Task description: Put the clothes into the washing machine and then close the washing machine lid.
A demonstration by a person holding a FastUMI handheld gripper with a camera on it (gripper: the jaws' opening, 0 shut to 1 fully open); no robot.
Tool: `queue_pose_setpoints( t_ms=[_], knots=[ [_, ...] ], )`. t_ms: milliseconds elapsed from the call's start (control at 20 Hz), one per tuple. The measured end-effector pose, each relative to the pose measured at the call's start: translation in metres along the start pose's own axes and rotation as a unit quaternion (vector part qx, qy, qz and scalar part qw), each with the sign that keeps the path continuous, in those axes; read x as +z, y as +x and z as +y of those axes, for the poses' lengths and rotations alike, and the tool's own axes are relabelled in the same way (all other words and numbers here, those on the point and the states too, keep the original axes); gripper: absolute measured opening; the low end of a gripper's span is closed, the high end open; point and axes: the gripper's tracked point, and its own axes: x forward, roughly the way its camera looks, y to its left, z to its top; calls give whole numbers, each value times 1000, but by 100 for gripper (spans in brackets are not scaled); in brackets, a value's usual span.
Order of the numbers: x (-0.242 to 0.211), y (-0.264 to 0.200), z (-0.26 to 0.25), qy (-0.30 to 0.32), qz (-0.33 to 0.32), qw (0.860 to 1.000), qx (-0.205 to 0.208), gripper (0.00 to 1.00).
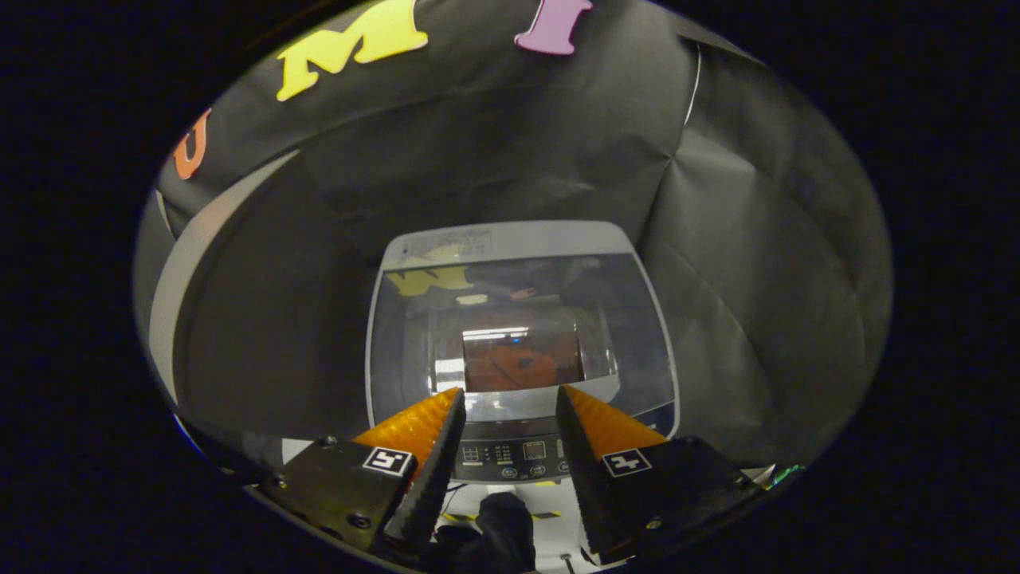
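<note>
Dark clothes [498,530] sit nearest, low between the spread jaws of the gripper [510,414], which pinch nothing. Straight ahead and beyond stands the washing machine [522,335], its glass lid [518,319] apparently down, control panel [514,456] on the near side.

The pale floor [550,498] carries the washing machine [518,335], which stands against the black cloth wall. A dark garment [498,526] lies on the floor just before the machine's control panel [514,458].
</note>
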Motion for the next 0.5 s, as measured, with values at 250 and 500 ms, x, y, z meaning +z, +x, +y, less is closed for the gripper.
queue_pose_setpoints(
  t_ms=[250,500],
  knots=[
    [21,-16,8,30,-84,996,8,72],
    [45,-48,13,45,-173,984,0,73]
  ],
)
